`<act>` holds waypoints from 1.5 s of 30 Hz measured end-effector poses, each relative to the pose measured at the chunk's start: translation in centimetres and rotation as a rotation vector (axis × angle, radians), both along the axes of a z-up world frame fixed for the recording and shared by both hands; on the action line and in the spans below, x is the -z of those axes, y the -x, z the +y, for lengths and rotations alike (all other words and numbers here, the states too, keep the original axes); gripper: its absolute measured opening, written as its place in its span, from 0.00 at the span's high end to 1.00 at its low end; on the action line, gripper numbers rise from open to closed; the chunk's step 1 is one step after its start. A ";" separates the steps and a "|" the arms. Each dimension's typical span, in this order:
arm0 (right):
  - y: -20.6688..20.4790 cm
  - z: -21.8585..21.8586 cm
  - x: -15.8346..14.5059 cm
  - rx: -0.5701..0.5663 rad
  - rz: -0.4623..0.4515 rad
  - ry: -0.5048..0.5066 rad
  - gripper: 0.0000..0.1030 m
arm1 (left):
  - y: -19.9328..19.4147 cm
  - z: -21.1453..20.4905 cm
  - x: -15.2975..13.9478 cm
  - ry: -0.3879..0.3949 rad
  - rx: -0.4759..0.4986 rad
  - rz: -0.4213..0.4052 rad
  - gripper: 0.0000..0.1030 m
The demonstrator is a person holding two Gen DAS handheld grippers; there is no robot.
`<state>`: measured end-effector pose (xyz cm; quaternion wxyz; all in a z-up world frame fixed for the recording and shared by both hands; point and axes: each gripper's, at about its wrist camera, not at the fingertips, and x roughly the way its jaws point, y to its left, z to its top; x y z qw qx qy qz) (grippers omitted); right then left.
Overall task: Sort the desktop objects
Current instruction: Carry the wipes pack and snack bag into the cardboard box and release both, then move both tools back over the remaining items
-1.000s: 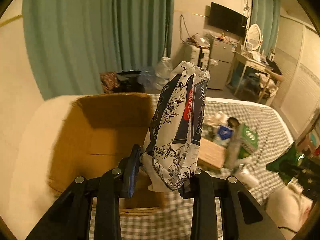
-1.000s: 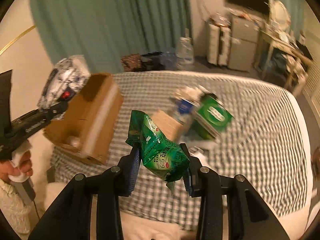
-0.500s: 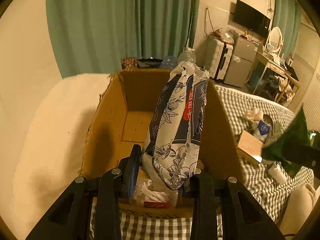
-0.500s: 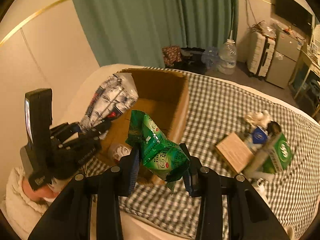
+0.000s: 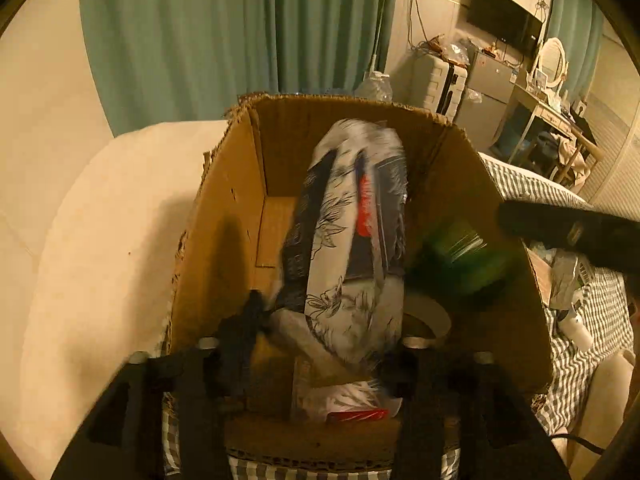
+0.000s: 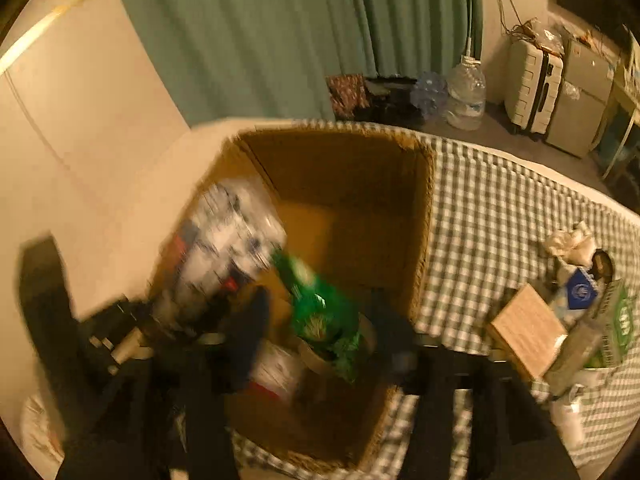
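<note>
Drop step in hand: both claws are held over the box (image 5: 224, 216), the left claw (image 5: 320, 344) opening with the floral pack (image 5: 352, 240) loose between its jaws, the right claw (image 6: 316, 324) opening with the green pack (image 6: 320, 312) loose between its jaws. In the box a tape roll (image 5: 428, 312) and a white wrapper (image 6: 280, 368) are already seen. Next, both claws likely need withdrawing toward the remaining pile (image 6: 576, 320) on the checked bed (image 6: 480, 208).
</note>
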<state>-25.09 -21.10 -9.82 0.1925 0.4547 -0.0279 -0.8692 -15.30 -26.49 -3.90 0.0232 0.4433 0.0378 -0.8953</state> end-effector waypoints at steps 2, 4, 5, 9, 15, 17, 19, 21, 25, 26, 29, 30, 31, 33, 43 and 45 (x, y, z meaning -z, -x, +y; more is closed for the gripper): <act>0.2 0.5 -0.4 0.022 0.017 0.005 0.34 | -0.1 0.0 -0.1 0.003 -0.005 0.004 0.25; 0.2 1.3 -0.8 0.040 0.016 0.011 0.34 | -0.5 0.3 -0.6 0.013 -0.005 0.022 0.19; 0.0 1.8 -1.1 0.048 0.016 0.013 0.34 | -0.6 0.4 -0.8 0.019 -0.002 0.027 0.17; -1.2 4.9 -2.1 0.083 0.045 0.017 0.34 | -1.7 2.0 -2.1 0.020 0.020 0.056 0.13; -4.3 13.3 -4.6 0.153 0.095 -0.017 0.34 | -3.7 6.9 -4.1 0.013 0.106 0.064 0.08; -5.3 16.4 -5.5 0.197 0.108 -0.041 0.34 | -4.4 8.9 -4.6 0.028 0.123 0.074 0.05; -6.4 19.5 -6.0 0.233 0.113 -0.053 0.34 | -4.8 10.7 -5.0 0.017 0.140 0.074 0.02; -7.6 22.4 -6.1 0.259 0.106 -0.061 0.34 | -5.0 12.5 -4.9 0.002 0.158 0.054 0.02; -9.7 27.5 -4.2 0.301 0.089 -0.106 0.34 | -5.4 16.6 -4.6 0.029 0.164 0.037 0.01; -10.0 28.3 -3.5 0.305 0.084 -0.118 0.34 | -5.4 17.9 -4.5 0.037 0.176 0.041 0.01; -10.3 30.4 -0.4 0.302 0.036 -0.137 0.34 | -5.9 21.0 -4.1 0.037 0.199 0.059 0.00; -10.2 30.9 0.5 0.296 0.019 -0.136 0.34 | -5.9 21.9 -3.9 0.027 0.209 0.064 0.00; -10.1 31.3 1.9 0.289 -0.005 -0.137 0.34 | -5.7 22.9 -3.5 0.018 0.216 0.068 0.00; -9.6 31.6 3.9 0.272 -0.043 -0.155 0.34 | -5.3 24.4 -2.6 0.014 0.215 0.056 0.00; -5.8 31.2 11.5 0.212 -0.197 -0.190 0.34 | -0.6 29.8 2.4 0.013 0.206 -0.056 0.00; -4.9 31.0 12.6 0.202 -0.219 -0.180 0.34 | 0.0 30.3 3.2 0.037 0.217 -0.073 0.00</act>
